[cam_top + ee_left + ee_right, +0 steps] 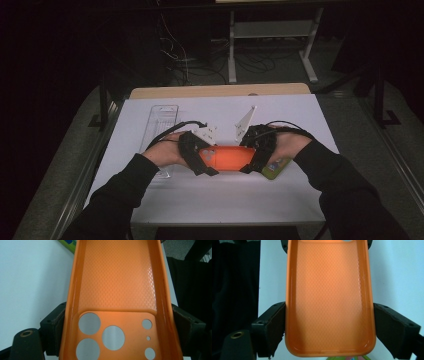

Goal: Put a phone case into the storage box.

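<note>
An orange phone case (227,158) hangs above the white table (215,200), gripped at both ends. The left gripper (207,161) clamps the end with the camera cut-outs, its jaws pressed against the case's two long sides. The right gripper (251,159) clamps the plain, rounded end the same way, jaws tight on both sides. The case's open, textured inside faces up. Just right of the case, a green object (276,168) lies on the table, partly under the right gripper. Behind and left of the case sits a clear tray (161,120). Black sleeves frame the case from below.
</note>
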Motion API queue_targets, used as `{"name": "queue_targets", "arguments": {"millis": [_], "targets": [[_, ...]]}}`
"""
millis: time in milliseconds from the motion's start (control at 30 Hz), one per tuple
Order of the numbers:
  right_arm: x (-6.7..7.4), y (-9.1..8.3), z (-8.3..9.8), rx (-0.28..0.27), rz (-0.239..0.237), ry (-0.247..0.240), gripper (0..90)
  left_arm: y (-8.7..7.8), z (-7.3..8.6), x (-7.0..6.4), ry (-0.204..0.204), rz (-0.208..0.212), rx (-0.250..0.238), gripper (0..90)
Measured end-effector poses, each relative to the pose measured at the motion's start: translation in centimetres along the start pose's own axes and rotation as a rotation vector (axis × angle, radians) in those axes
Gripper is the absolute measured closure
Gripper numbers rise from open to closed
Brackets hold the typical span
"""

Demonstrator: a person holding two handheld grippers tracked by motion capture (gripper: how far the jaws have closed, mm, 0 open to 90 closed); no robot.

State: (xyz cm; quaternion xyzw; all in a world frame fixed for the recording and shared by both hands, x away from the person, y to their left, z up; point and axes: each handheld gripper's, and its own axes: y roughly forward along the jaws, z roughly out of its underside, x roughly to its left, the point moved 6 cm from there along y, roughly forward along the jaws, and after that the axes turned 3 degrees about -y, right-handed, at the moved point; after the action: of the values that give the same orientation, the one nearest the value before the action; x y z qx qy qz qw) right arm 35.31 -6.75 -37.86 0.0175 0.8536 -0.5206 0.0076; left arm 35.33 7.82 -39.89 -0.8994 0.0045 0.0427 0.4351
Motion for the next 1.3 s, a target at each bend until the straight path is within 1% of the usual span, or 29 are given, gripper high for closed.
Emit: {"name": "queue_targets", "arguments": {"millis": [33,100,133,167,200,300,333,400,433,467,500,533,600,633,667,700,733,767,833,900,933,967,1000,1033,1067,1100,1133,1233,1300], "targets": [[0.0,0.0,0.0,-0.008,0.001,0.009,13.0,0.0,0.0,0.0,-0.009,-0.011,-0.002,16.0],[0.0,-0.1,0.2,-0.035,0.002,0.061,5.9,0.1,0.2,0.0,-0.035,-0.038,-0.003,16.1],[-0.2,-0.3,0.3,-0.053,0.020,0.078,3.4,0.3,0.3,-0.1,-0.059,-0.064,-0.006,16.1],[-0.6,-0.4,0.4,-0.088,0.045,0.074,1.8,0.3,0.4,0.0,-0.075,-0.088,-0.001,16.1],[-0.7,-0.5,0.7,-0.112,0.054,0.095,0.3,0.4,0.6,-0.1,-0.087,-0.098,0.001,16.1],[-1.3,-0.7,1.6,-0.166,0.100,0.175,0.0,0.5,0.9,-0.2,-0.153,-0.136,-0.005,16.1],[-1.5,-0.7,2.0,-0.176,0.114,0.190,0.0,0.6,1.1,-0.2,-0.165,-0.153,-0.004,16.0],[-1.6,-0.5,2.9,-0.185,0.130,0.242,0.0,0.7,1.3,-0.1,-0.212,-0.190,-0.006,16.1],[-1.7,-0.4,3.3,-0.193,0.145,0.252,0.0,0.7,1.4,0.0,-0.228,-0.213,0.001,16.1],[-1.6,-0.2,3.6,-0.202,0.152,0.281,0.0,0.8,1.6,0.1,-0.245,-0.241,0.012,16.1],[-1.7,-0.1,3.9,-0.208,0.168,0.295,0.0,0.8,1.8,0.2,-0.243,-0.269,0.041,16.1],[-1.5,0.0,4.1,-0.215,0.184,0.345,0.0,0.9,1.9,0.2,-0.256,-0.288,0.044,16.1],[-1.4,0.4,4.6,-0.238,0.192,0.413,0.0,1.1,1.9,0.2,-0.306,-0.298,0.022,16.1],[-1.3,0.6,4.8,-0.247,0.203,0.433,0.0,0.9,1.9,0.2,-0.311,-0.305,0.028,16.1],[-1.1,0.9,4.9,-0.261,0.203,0.467,0.0,0.9,1.9,0.2,-0.328,-0.318,0.017,16.1],[-1.0,1.1,5.0,-0.265,0.213,0.480,0.0,0.9,1.8,0.3,-0.355,-0.333,0.000,16.1],[-0.9,1.3,5.1,-0.276,0.227,0.490,0.0,0.8,1.9,0.3,-0.362,-0.339,-0.001,16.1],[-0.8,1.5,5.2,-0.284,0.233,0.496,0.0,0.9,1.9,0.4,-0.386,-0.343,-0.014,16.1],[-0.5,1.9,5.4,-0.301,0.236,0.518,0.0,1.1,2.0,0.4,-0.413,-0.343,-0.005,16.1],[-0.2,2.2,5.7,-0.315,0.254,0.534,0.0,1.0,2.3,0.5,-0.419,-0.348,0.015,16.1],[-0.2,2.3,5.8,-0.318,0.268,0.546,0.0,1.0,2.3,0.6,-0.442,-0.351,-0.014,16.1],[0.0,2.4,6.0,-0.323,0.263,0.562,0.0,0.9,2.4,0.6,-0.448,-0.350,-0.013,16.1],[0.1,2.5,6.0,-0.334,0.263,0.573,0.0,0.6,2.6,0.6,-0.439,-0.348,-0.006,16.0],[0.2,2.6,6.2,-0.361,0.289,0.579,0.0,0.6,2.6,0.6,-0.448,-0.346,-0.013,16.1],[0.3,2.6,6.3,-0.371,0.290,0.586,0.0,0.5,2.7,0.6,-0.456,-0.341,-0.020,16.0],[0.6,2.8,6.4,-0.383,0.286,0.619,0.0,0.5,2.7,0.6,-0.455,-0.337,-0.023,16.0],[0.6,2.9,6.6,-0.391,0.292,0.623,0.0,0.5,2.8,0.6,-0.467,-0.335,-0.030,16.0],[0.6,3.5,7.1,-0.396,0.335,0.654,0.0,0.6,2.9,0.5,-0.465,-0.337,-0.029,16.0],[0.7,3.9,7.1,-0.406,0.345,0.670,0.0,0.7,3.1,0.4,-0.469,-0.337,-0.027,16.0]]}}
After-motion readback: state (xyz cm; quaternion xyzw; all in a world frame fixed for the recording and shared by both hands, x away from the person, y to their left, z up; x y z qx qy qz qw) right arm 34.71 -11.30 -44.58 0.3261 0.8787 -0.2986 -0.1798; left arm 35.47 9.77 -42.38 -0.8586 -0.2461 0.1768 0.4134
